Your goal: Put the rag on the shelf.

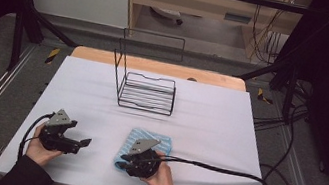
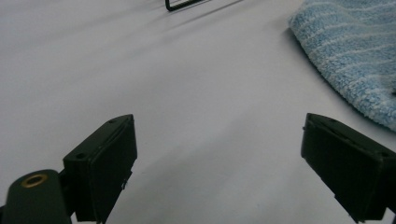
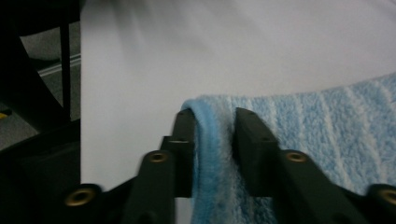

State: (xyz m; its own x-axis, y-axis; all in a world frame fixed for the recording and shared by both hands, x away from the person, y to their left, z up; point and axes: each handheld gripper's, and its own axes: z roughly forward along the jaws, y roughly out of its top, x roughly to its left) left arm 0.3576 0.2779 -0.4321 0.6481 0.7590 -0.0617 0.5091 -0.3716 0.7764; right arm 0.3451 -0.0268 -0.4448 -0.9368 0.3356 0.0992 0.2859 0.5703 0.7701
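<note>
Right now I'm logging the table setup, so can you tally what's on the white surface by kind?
Blue striped towel: 1
Black wire rack: 1
Hand-held grippers: 2 (left gripper, right gripper)
Total: 4

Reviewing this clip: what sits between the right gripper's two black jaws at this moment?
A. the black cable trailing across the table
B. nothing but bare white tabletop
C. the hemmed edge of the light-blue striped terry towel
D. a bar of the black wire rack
C: in the right gripper view the right gripper has its jaws on either side of the rolled hem of the light-blue striped terry towel, which lies on the white table.
</note>
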